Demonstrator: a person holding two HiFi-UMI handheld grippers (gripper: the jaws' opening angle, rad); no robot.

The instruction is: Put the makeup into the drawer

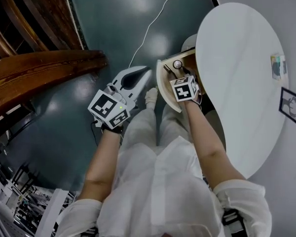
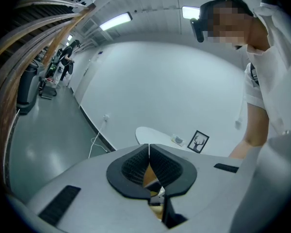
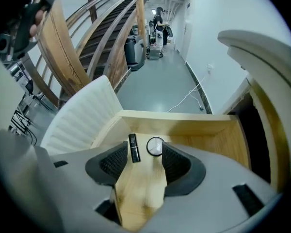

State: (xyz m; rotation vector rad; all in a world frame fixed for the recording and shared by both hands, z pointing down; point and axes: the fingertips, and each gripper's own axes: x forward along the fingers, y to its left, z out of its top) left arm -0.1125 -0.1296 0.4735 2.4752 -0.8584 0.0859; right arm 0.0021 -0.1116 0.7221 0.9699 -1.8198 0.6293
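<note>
Glossy dark teal floor (image 1: 113, 28) fills most of the head view, with a white cable (image 1: 153, 23) trailing across it and curved wooden stair rails (image 1: 39, 68) sweeping along the left side. At the right stands a round white table (image 1: 237, 58) against a white wall. A small framed deer picture (image 1: 292, 105) rests on the table, with another small item (image 1: 278, 66) just beside it that is too small to identify. Under the table's near edge a light wooden drawer (image 3: 184, 123) is pulled out, its white ribbed front panel (image 3: 82, 110) on the side away from the table. Two makeup pieces lie on the drawer's floor toward its back: a black lipstick (image 3: 133, 148) lying flat, and close beside it, not touching, a round compact (image 3: 155, 146) with a pale lid. The rest of the drawer floor shows bare wood. The right gripper (image 3: 145, 152) hangs over the open drawer with its jaws spread wide and nothing clamped. In its own view the lipstick and compact appear in the gap between the dark ribbed pads (image 3: 177, 161), lying below them rather than held. The left gripper (image 2: 149, 147) is out over the floor, well apart from the drawer, beside the person's white-trousered leg. Its jaws are closed tip to tip with nothing between them, and it points toward the table and the wall. Far down the corridor in the right gripper view, a person stands beside some equipment, too distant to make out.
</note>
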